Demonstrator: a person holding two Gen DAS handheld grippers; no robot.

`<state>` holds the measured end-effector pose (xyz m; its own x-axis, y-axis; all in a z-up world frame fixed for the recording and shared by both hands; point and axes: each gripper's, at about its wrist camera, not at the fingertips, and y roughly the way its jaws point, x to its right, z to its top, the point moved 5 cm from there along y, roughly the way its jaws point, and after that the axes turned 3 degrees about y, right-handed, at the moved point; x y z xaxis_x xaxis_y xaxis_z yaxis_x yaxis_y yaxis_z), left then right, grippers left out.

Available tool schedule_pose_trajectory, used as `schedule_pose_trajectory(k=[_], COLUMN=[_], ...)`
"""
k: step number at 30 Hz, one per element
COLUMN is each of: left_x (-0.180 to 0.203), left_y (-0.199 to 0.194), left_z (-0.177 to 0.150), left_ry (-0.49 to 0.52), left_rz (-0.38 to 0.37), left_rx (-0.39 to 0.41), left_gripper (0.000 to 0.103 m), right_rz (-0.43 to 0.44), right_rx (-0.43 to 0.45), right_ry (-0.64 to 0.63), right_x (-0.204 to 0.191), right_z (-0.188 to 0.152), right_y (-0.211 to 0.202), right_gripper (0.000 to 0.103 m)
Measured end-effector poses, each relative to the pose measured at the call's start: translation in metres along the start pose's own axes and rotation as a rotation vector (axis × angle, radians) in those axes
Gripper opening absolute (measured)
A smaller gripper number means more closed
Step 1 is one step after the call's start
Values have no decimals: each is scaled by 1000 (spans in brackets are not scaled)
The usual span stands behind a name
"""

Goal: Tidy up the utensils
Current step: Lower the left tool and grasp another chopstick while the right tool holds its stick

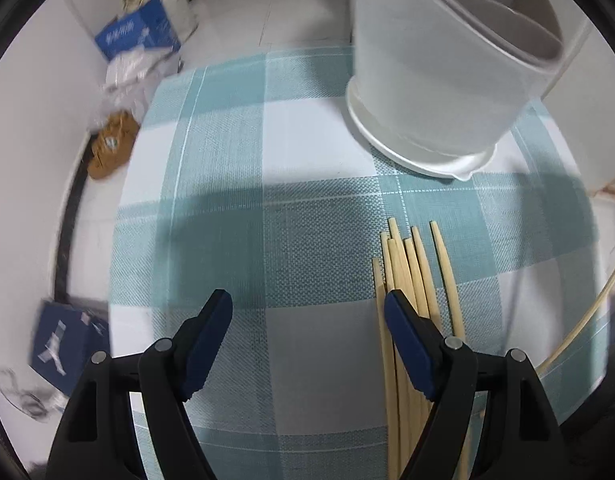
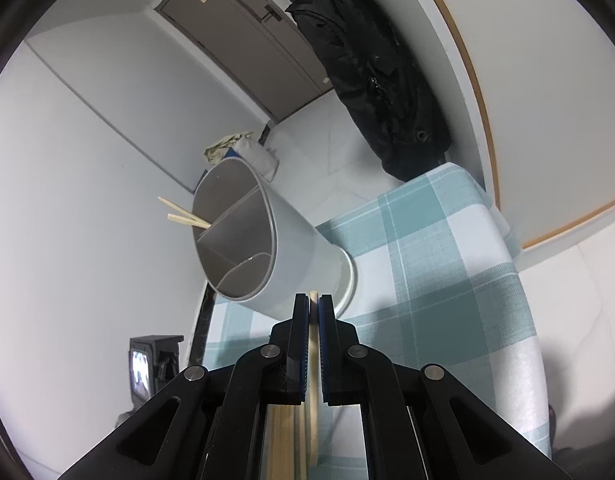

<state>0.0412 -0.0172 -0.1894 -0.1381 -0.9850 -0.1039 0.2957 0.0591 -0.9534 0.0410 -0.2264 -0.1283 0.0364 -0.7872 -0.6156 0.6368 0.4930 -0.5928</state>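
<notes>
White divided utensil holder (image 2: 267,248) upright on checked cloth, two wooden chopsticks (image 2: 183,216) inside, loose bundle of chopsticks (image 1: 411,280) lying nearby.

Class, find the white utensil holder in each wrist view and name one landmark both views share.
Left wrist view: the white utensil holder fills the upper right, standing on the checked tablecloth, beyond the loose chopsticks.
Right wrist view: it sits centre-left, leaning in the picture, mouth toward the camera, two chopsticks poking out, just beyond the right gripper.
Shared landmark: the teal-and-white checked tablecloth.
</notes>
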Motion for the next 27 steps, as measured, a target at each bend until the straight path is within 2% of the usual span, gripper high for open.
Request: schedule_pose_trajectory(k=[3, 11, 18, 19, 20, 21, 23, 24, 26, 27], left_x=[3, -6, -1, -2, -1, 1, 7, 10, 14, 15], left_y=[-2, 2, 5, 6, 6, 4, 1, 1, 0, 0], left_z=[-2, -2, 1, 1, 2, 2, 3, 3, 5, 5], left_ry=[47, 9, 8, 2, -3, -5, 18, 26, 39, 43], left_rz=[34, -39, -51, -63, -92, -104, -113, -118, -125, -127], left_rx=[10, -17, -30, -31, -31, -30, -16, -14, -2, 0], left_gripper=[75, 75, 75, 69, 58, 54, 35, 31, 13, 10], right_rz=[-1, -4, -4, -5, -6, -7, -6, -7, -6, -5], right_rx=[-1, -10, -17, -18, -20, -21, -24, -24, -23, -22], right_ry=[-9, -17, -30, -30, -31, -31, -28, -27, -29, -30], right_x=[-1, -4, -9, -9, -9, -9, -8, -8, -8, -9], right_z=[0, 2, 1, 1, 1, 1, 1, 2, 1, 2], right_y=[1, 8, 12, 13, 13, 14, 15, 15, 15, 15], right_gripper=[4, 4, 4, 4, 4, 4, 4, 4, 4, 4])
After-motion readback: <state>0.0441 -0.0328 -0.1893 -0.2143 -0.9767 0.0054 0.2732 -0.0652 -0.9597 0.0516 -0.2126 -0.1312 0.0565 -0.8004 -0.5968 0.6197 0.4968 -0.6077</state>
